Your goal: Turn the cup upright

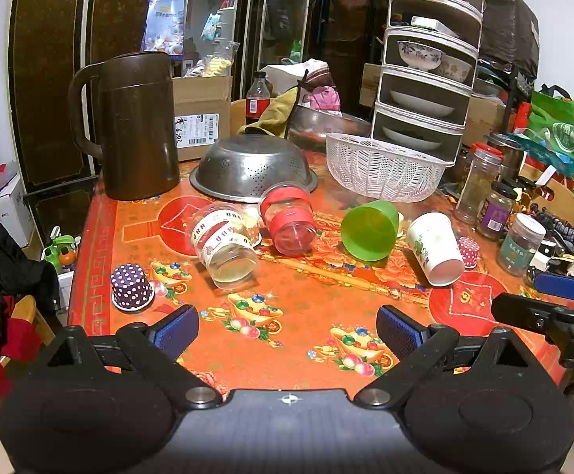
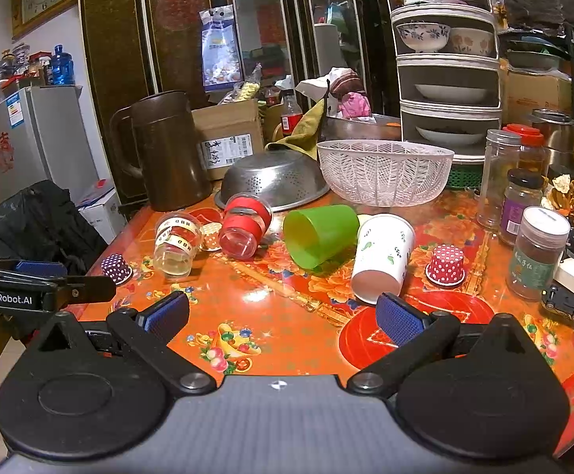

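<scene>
Several cups lie on their sides on the red patterned table point(image 1: 295, 339): a clear cup with white bands point(image 1: 223, 247) point(image 2: 176, 243), a clear cup with red bands point(image 1: 289, 217) point(image 2: 243, 227), a green cup point(image 1: 370, 229) point(image 2: 320, 233) and a white paper cup point(image 1: 437, 249) point(image 2: 384, 254). A purple dotted paper cup point(image 1: 131, 286) point(image 2: 115, 268) and a red dotted one point(image 1: 468, 251) point(image 2: 446, 264) stand upside down. My left gripper point(image 1: 287, 330) is open and empty, near the table's front. My right gripper point(image 2: 283, 314) is open and empty, its right pad just before the white cup.
A brown jug point(image 1: 136, 126), an upturned steel colander point(image 1: 253, 168) and a white basket point(image 1: 384, 168) stand behind the cups. Jars point(image 2: 540, 252) crowd the right edge. A tiered dish rack point(image 1: 429, 59) stands at the back. The right gripper shows in the left wrist view point(image 1: 556, 304).
</scene>
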Action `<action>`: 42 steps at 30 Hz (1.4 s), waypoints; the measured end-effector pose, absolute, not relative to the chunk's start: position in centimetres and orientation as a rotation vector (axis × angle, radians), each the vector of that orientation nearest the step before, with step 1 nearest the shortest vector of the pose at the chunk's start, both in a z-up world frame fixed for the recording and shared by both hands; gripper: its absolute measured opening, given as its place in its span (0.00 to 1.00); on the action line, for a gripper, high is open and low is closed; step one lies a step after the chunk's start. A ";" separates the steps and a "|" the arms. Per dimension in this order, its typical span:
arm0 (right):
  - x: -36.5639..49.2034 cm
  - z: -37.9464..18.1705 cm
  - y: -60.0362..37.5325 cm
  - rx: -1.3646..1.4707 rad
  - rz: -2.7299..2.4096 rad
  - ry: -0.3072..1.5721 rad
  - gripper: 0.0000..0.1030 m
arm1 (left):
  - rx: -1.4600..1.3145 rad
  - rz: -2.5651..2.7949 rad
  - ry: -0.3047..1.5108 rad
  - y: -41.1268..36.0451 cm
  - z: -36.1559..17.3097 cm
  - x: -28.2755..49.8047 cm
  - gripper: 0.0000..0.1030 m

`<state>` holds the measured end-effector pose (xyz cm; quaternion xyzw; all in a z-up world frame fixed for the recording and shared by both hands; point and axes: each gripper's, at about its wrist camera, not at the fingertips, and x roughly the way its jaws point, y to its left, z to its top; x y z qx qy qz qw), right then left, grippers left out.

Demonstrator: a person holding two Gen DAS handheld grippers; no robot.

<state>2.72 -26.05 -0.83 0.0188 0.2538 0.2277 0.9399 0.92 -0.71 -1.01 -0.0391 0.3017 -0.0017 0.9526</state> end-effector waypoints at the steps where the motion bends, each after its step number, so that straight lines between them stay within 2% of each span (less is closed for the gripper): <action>1: 2.7 -0.8 -26.0 0.039 0.463 0.518 0.99 | -0.080 -0.004 0.613 -0.8 -1.1 0.9 0.95; 42: 2.7 -0.7 -26.6 0.049 0.451 0.528 0.99 | -0.078 -0.007 0.617 -1.1 -1.1 0.7 0.95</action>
